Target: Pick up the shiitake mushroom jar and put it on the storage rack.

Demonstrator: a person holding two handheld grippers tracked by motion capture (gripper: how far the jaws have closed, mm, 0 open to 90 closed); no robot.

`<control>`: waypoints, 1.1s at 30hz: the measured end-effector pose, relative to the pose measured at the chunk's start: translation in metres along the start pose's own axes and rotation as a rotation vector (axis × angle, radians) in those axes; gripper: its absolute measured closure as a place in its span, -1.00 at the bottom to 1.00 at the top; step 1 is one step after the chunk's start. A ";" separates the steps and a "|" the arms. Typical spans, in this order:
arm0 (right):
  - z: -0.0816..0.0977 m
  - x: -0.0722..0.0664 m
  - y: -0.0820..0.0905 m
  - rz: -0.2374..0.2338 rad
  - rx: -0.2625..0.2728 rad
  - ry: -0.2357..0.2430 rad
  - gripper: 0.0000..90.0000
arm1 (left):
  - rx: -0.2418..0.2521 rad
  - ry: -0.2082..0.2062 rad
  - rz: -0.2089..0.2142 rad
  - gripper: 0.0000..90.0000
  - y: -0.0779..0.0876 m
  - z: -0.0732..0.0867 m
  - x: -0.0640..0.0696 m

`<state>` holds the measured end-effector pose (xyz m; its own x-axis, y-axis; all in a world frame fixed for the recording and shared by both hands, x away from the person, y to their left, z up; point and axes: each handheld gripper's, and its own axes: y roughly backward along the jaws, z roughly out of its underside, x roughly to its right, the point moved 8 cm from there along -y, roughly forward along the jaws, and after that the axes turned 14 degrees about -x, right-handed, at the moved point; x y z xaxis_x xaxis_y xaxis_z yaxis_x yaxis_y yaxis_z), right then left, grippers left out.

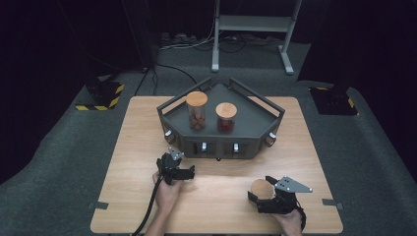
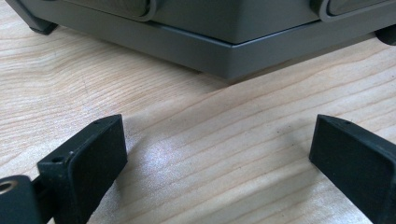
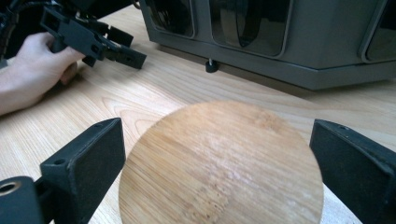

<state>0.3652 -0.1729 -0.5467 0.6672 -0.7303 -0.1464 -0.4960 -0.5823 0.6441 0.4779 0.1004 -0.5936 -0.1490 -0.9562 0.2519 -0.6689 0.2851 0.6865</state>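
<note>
Fingers of the right gripper (image 3: 219, 158) stand wide on either side of a round wooden lid (image 3: 222, 165), a small gap showing at each side, so the pads straddle the lid without pressing it; the spread suits its broad disc. From the high view the lid (image 1: 261, 189) tops a jar standing on the desk (image 1: 133, 147) near the front right edge, well apart from the dark grey tray (image 1: 255, 115); the jar body itself is hidden beneath the gripper. The left gripper (image 2: 217, 154) rests low with its fingers wide and nothing between them, pointed at the tray's base, apparently parked clear of the work. Two more jars, one with a taller lid (image 1: 196, 98) and one shorter (image 1: 226, 109), stand upright inside the tray, which suggests the lidded jar under the right gripper belongs to that set.
</note>
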 end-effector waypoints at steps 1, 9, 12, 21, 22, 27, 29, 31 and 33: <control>0.001 0.000 -0.001 0.004 -0.004 0.003 -0.89 | 0.000 0.000 0.000 -0.92 0.000 0.000 0.000; 0.009 0.003 -0.007 0.012 -0.019 0.001 -0.83 | 0.000 0.000 0.000 -0.92 0.000 0.000 0.000; 0.011 0.004 -0.008 0.013 -0.019 0.000 -0.79 | 0.000 0.000 0.000 -0.92 0.000 0.000 0.000; 0.013 0.001 -0.009 0.020 -0.019 0.021 -0.67 | -0.001 -0.001 0.000 -0.92 0.000 0.000 0.000; 0.013 0.001 -0.009 0.022 -0.019 0.023 -0.66 | 0.000 -0.001 0.000 -0.92 0.000 0.000 0.000; 0.014 0.000 -0.009 0.034 -0.016 0.039 -0.56 | -0.001 -0.001 0.000 -0.92 0.000 0.000 0.000; 0.014 0.000 -0.009 0.038 -0.014 0.044 -0.54 | -0.001 -0.001 0.000 -0.92 0.000 0.000 0.000; 0.014 0.000 -0.009 0.043 -0.013 0.046 -0.53 | -0.001 -0.001 0.000 -0.92 0.000 0.000 0.000; 0.014 0.000 -0.009 0.053 -0.011 0.053 -0.50 | -0.001 -0.001 0.000 -0.92 0.000 0.000 0.000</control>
<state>0.3615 -0.1728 -0.5631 0.6687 -0.7400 -0.0724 -0.5257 -0.5394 0.6578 0.4778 0.1004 -0.5936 -0.1496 -0.9563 0.2513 -0.6685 0.2851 0.6869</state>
